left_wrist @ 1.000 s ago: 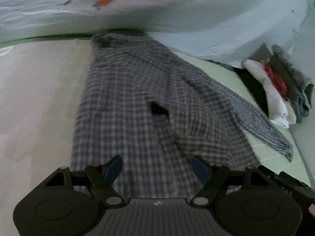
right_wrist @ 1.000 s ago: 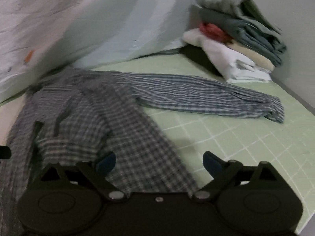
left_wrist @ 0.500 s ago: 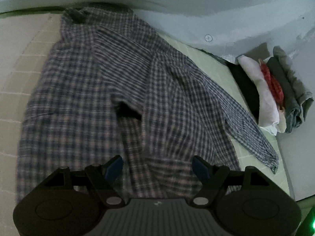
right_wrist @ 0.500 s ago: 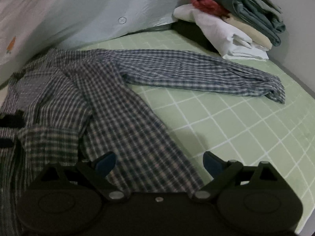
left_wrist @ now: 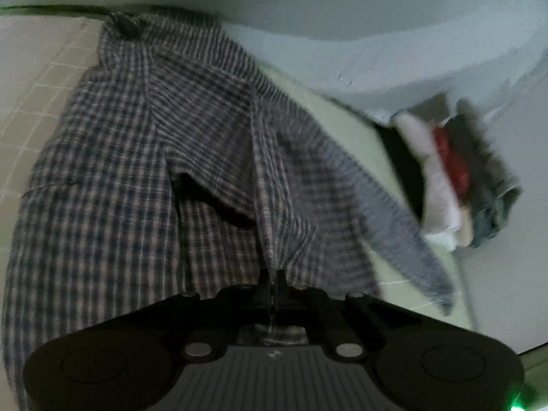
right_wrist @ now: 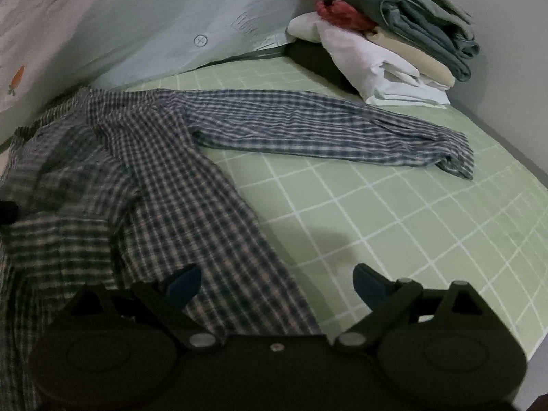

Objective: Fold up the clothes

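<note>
On my left side, the left tool point(left_wrist: 273, 275) has gone from spread wide half a second ago to pressed together, pinching a ridge of the plaid shirt point(left_wrist: 144, 171) near its bottom hem; the cloth puckers up into the fingers and pulls tight lines toward them. I read that as the grasp being made, so the first fold of the body can begin once I lift. The shirt lies spread on the bed point(right_wrist: 394, 212), its collar toward the far edge by the pale bedding point(left_wrist: 342, 27), its body covering the left half of the checked green sheet. Compared with the earlier frame, the left view has dropped closer to the fabric and blurred, while the shirt itself has hardly shifted. Moving right, the right tool point(right_wrist: 277, 279) hangs spread open over the shirt's lower right edge, gripping nothing, much as it did before. Beyond it the long sleeve point(right_wrist: 325, 130) stretches flat toward the right edge of the bed, and the stack of folded clothes point(right_wrist: 387, 44) sits in the far right corner, well apart.
</note>
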Action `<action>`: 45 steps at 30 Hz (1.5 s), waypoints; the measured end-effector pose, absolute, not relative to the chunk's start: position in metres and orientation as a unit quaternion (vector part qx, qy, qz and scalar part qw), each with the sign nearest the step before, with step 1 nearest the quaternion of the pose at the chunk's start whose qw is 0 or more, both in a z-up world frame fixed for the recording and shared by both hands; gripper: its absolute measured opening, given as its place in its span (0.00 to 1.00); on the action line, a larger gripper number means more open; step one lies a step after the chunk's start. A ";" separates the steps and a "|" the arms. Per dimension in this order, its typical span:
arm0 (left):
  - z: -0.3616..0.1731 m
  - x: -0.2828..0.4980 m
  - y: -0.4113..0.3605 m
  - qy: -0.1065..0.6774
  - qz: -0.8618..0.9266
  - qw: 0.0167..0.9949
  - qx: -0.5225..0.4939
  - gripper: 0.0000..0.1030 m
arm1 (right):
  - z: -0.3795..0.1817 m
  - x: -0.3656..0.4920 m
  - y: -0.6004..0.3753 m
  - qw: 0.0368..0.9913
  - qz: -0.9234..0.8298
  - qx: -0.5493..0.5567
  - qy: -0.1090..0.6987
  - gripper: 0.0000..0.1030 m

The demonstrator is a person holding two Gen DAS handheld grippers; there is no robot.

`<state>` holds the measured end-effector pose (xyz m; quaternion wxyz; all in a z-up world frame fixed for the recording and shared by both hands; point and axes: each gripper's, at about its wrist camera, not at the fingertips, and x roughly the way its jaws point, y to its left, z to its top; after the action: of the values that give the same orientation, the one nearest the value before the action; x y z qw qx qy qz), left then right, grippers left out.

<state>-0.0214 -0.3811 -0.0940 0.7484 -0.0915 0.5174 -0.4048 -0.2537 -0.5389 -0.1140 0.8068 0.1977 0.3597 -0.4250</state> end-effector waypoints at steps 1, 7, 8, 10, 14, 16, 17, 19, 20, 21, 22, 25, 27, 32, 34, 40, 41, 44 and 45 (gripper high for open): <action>-0.090 -0.024 -0.372 0.515 -0.407 0.747 -0.104 0.01 | -0.114 -0.254 -0.538 0.807 -0.424 0.198 0.359 0.93; -0.085 -0.035 -0.313 0.523 -0.370 0.751 -0.157 0.01 | -0.113 -0.251 -0.525 0.822 -0.399 0.192 0.358 0.93; -0.089 -0.036 -0.303 0.529 -0.353 0.755 -0.162 0.01 | -0.113 -0.250 -0.523 0.825 -0.394 0.190 0.359 0.93; -0.102 -0.035 -0.284 0.548 -0.310 0.757 -0.175 0.02 | -0.114 -0.247 -0.518 0.829 -0.384 0.187 0.361 0.93; -0.119 -0.031 -0.258 0.569 -0.241 0.767 -0.174 0.10 | -0.114 -0.240 -0.509 0.837 -0.366 0.182 0.364 0.93; -0.114 -0.035 -0.248 0.558 -0.232 0.778 -0.174 0.17 | -0.114 -0.236 -0.505 0.841 -0.358 0.177 0.365 0.93; -0.110 -0.037 -0.245 0.547 -0.236 0.783 -0.177 0.17 | -0.114 -0.236 -0.503 0.842 -0.356 0.175 0.365 0.94; -0.100 -0.040 -0.246 0.527 -0.250 0.794 -0.169 0.17 | -0.114 -0.235 -0.499 0.844 -0.353 0.173 0.365 0.94; -0.097 -0.041 -0.251 0.518 -0.260 0.799 -0.158 0.17 | -0.114 -0.235 -0.499 0.844 -0.353 0.173 0.365 0.93; -0.093 -0.042 -0.256 0.509 -0.271 0.804 -0.145 0.17 | -0.114 -0.235 -0.499 0.844 -0.353 0.173 0.365 0.93; -0.090 -0.045 -0.262 0.501 -0.284 0.807 -0.129 0.17 | -0.114 -0.236 -0.500 0.844 -0.354 0.174 0.364 0.94; -0.081 -0.052 -0.283 0.479 -0.333 0.809 -0.077 0.16 | -0.113 -0.240 -0.504 0.839 -0.365 0.178 0.362 0.93; -0.079 -0.056 -0.297 0.469 -0.364 0.803 -0.051 0.16 | -0.113 -0.243 -0.508 0.834 -0.374 0.184 0.361 0.94; -0.081 -0.063 -0.334 0.454 -0.415 0.788 0.010 0.17 | -0.114 -0.250 -0.518 0.821 -0.396 0.200 0.360 0.94; -0.086 -0.063 -0.346 0.457 -0.416 0.786 0.034 0.20 | -0.114 -0.252 -0.522 0.817 -0.402 0.205 0.358 0.93; -0.099 -0.057 -0.355 0.473 -0.401 0.783 0.049 0.46 | -0.112 -0.256 -0.534 0.808 -0.420 0.214 0.352 0.93; -0.100 -0.057 -0.356 0.474 -0.403 0.782 0.050 0.46 | -0.112 -0.256 -0.535 0.807 -0.423 0.215 0.351 0.93; -0.103 -0.056 -0.360 0.476 -0.408 0.777 0.053 0.45 | -0.112 -0.257 -0.538 0.806 -0.425 0.216 0.352 0.93; -0.104 -0.056 -0.362 0.477 -0.410 0.775 0.054 0.44 | -0.112 -0.257 -0.538 0.806 -0.423 0.216 0.353 0.93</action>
<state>-0.0558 -0.3618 -0.1036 0.7754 0.0536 0.4773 -0.4100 -0.2569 -0.5381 -0.1122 0.8061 0.2159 0.3528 -0.4231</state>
